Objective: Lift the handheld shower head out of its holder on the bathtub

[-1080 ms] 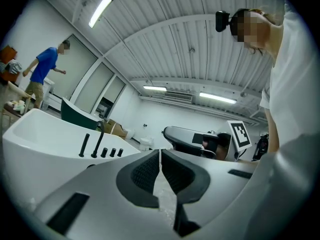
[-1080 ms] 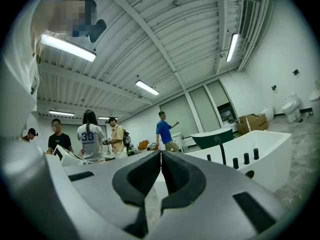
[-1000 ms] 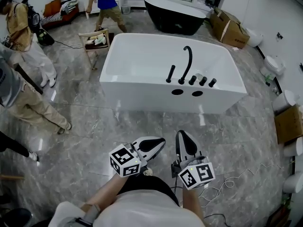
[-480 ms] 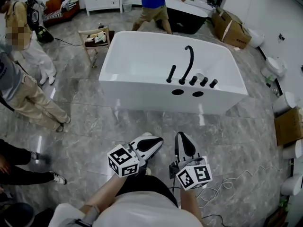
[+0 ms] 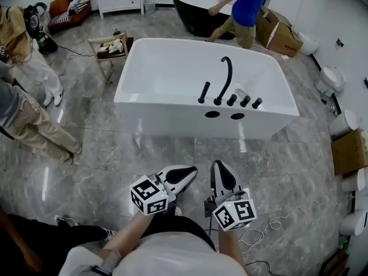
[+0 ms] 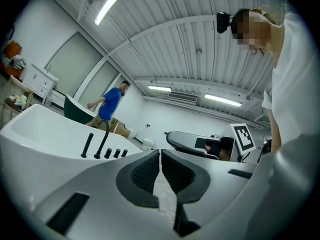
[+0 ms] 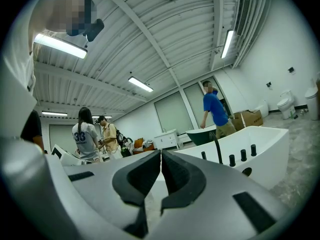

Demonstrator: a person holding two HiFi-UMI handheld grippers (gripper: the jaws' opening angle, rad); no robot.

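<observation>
So, both tongs shut and empty, well short of the tub.
The left gripper [image 6: 160, 156] has its black ribbed pads [image 6: 142, 176] pressed together with nothing between them, and the right gripper [image 7: 161, 156] is the same, closed on air. Both are held level, close in front of the person's body [image 5: 172, 252], which looks like a carrying pose for the approach rather than a reach. Ahead, across the grey marble floor [image 5: 103, 171], is the white freestanding bathtub [image 5: 167, 117]. On its near rim, left of the tall curved black spout [image 5: 227, 73] and three black knobs [image 5: 244, 100], the slim black handheld shower head [image 5: 203, 92] stands upright in its holder [image 5: 201, 100], untouched and well apart from either gripper. Whichever goes in must open first, I'd say.
</observation>
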